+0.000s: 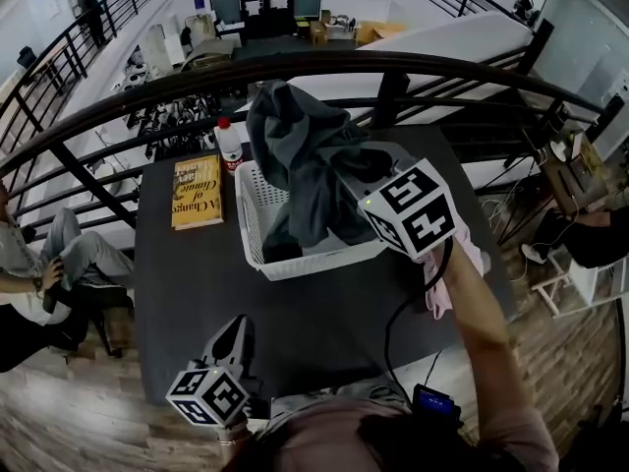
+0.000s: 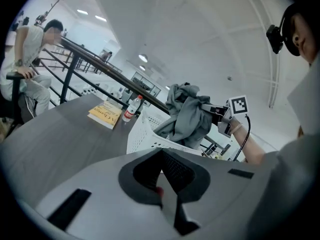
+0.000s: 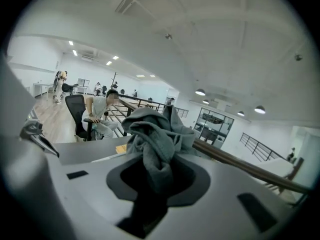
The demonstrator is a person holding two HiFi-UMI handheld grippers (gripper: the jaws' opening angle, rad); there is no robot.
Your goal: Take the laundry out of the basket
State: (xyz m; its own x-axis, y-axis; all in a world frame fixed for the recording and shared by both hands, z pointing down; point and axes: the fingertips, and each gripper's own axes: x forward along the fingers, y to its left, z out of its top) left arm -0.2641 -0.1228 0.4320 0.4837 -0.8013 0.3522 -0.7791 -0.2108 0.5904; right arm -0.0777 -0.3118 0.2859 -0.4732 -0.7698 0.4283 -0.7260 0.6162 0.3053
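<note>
A white slatted laundry basket (image 1: 295,264) (image 2: 142,134) stands on the dark table (image 1: 324,323). Out of it rises a grey garment (image 1: 305,165) (image 2: 187,116) (image 3: 155,139), bunched at the top, its lower end still hanging inside the basket. My right gripper (image 1: 342,187) (image 3: 157,179) is shut on that garment and holds it up over the basket's right side. My left gripper (image 1: 236,334) (image 2: 162,189) rests low near the table's front left edge, jaws together with nothing between them, pointing toward the basket.
A yellow book (image 1: 197,192) and a red-capped bottle (image 1: 229,146) sit left of the basket. A pink cloth (image 1: 474,262) lies on the table under my right arm. A black railing (image 1: 295,67) runs behind the table. A person (image 1: 39,273) sits at the left.
</note>
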